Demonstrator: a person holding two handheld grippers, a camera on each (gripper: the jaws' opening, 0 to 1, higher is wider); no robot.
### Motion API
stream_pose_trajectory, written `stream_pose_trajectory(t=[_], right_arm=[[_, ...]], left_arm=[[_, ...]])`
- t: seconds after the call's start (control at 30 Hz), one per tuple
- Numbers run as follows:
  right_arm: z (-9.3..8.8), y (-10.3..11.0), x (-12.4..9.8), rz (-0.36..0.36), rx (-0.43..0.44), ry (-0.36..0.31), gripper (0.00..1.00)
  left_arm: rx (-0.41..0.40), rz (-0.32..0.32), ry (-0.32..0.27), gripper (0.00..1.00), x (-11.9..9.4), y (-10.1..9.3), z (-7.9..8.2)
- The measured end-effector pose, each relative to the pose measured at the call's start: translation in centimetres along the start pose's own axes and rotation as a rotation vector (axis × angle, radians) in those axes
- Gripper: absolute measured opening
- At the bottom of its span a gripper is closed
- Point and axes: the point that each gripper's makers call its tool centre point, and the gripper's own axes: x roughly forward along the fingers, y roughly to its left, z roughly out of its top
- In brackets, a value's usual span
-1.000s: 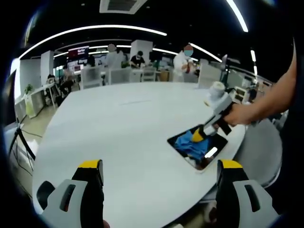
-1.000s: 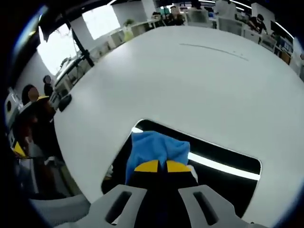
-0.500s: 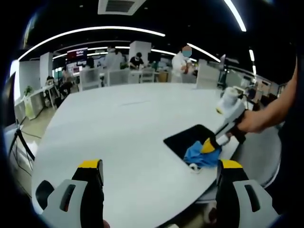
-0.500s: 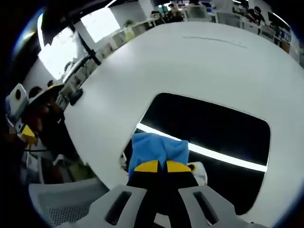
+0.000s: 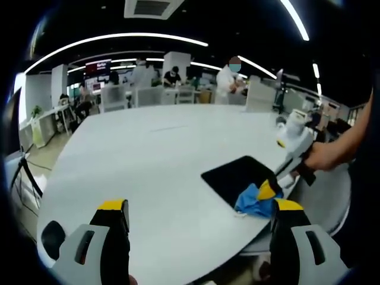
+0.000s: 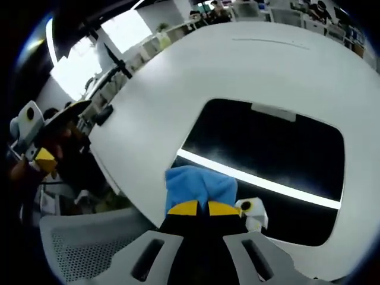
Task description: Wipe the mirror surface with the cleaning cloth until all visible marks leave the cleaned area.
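Mirror (image 5: 237, 176) lies ahead and to the right of the left tongs (image 5: 200, 205) in the left gripper view, flat on the white worktop (image 5: 148, 160) near its rounded edge, its long axis running away from the tongs toward the far right. Those left tongs hang over the near rim with jaws wide apart, holding and touching nothing. The right tongs (image 5: 268, 191) come in from the right, clearly the nearer pair, pressing the blue cleaning cloth (image 5: 252, 203) at the mirror's near corner. In the right gripper view, the right tongs (image 6: 198, 208) stand with yellow tips together, clamped on the cleaning cloth (image 6: 199, 186), which bunches just ahead of them on the mirror's (image 6: 279, 148) near edge. The dark glass stretches forward and to the right from there, so the next stroke probably runs forward across it. Marks on the glass are too faint to judge.
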Motion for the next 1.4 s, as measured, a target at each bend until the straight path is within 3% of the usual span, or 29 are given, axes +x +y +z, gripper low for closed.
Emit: stream_pose_trajectory(t=[0.2, 0.53, 0.8, 1.4], right_arm=[[-0.2, -0.8, -0.3, -0.004, 0.001, 0.001, 0.0], [-0.7, -3.7, -1.7, -0.024, 0.081, -0.015, 0.0], [-0.4, -3.7, -1.5, -0.026, 0.094, -0.007, 0.0], [5.3, -6.8, 0.4, -0.089, 0.02, -0.015, 0.0]], left_arm=[[0.001, 0.004, -0.008, 1.0, 0.3, 0.0, 0.5], [0.007, -0.006, -0.004, 1.0, 0.9, -0.4, 0.6], [0.009, -0.004, -0.003, 1.0, 0.9, -0.2, 0.7], [-0.003, 0.016, 0.011, 1.0, 0.2, 0.8, 0.3]])
